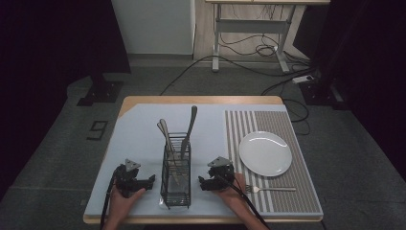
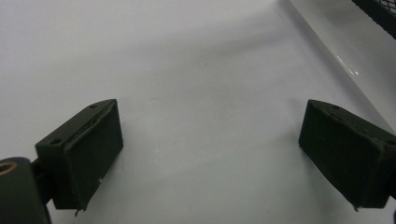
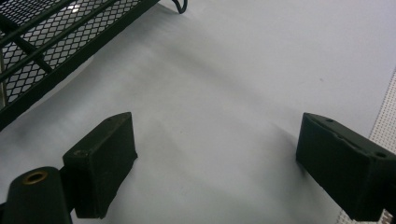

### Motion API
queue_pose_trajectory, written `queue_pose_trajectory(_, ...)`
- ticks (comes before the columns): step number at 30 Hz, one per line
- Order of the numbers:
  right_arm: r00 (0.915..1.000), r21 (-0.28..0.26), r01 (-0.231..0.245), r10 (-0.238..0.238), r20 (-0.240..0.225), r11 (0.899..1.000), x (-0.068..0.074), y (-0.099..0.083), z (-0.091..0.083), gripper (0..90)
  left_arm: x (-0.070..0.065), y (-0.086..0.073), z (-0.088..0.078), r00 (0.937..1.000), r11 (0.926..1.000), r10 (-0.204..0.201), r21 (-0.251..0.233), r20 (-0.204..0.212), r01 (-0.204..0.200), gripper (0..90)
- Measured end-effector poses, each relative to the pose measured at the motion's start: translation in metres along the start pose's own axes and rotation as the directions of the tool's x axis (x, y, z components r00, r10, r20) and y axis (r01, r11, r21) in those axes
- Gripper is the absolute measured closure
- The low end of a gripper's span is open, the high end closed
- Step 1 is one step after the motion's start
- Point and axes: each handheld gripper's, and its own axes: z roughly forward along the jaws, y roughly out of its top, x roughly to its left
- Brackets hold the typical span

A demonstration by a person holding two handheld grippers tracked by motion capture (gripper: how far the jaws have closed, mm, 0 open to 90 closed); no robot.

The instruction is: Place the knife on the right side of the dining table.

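High view: fork [image 1: 270,189] lies crosswise, tines leftward; both grippers' jaws wide, empty.

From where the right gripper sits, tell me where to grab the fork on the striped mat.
Take the fork by its handle, which lies flat and points right, away from the right gripper, with bare striped mat around it. Come from above, jaws across the handle's width; the tines sit close to the hand.
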Motion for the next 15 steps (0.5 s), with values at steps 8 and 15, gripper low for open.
queue_pose_trajectory(8,0.9977,-0.030,-0.060,0.059,-0.033,0.998,-0.007,0.002,-0.006,14.9,0.000,0.000,0.000,1.0000,1.0000,0.000,0.000,0.000,0.000,5.8)
queue_pose_trajectory(15,0.9881,-0.128,-0.131,0.119,-0.097,0.983,-0.025,0.015,-0.030,15.9,0.000,0.000,0.000,1.0000,1.0000,0.000,-0.001,0.000,0.000,5.8)
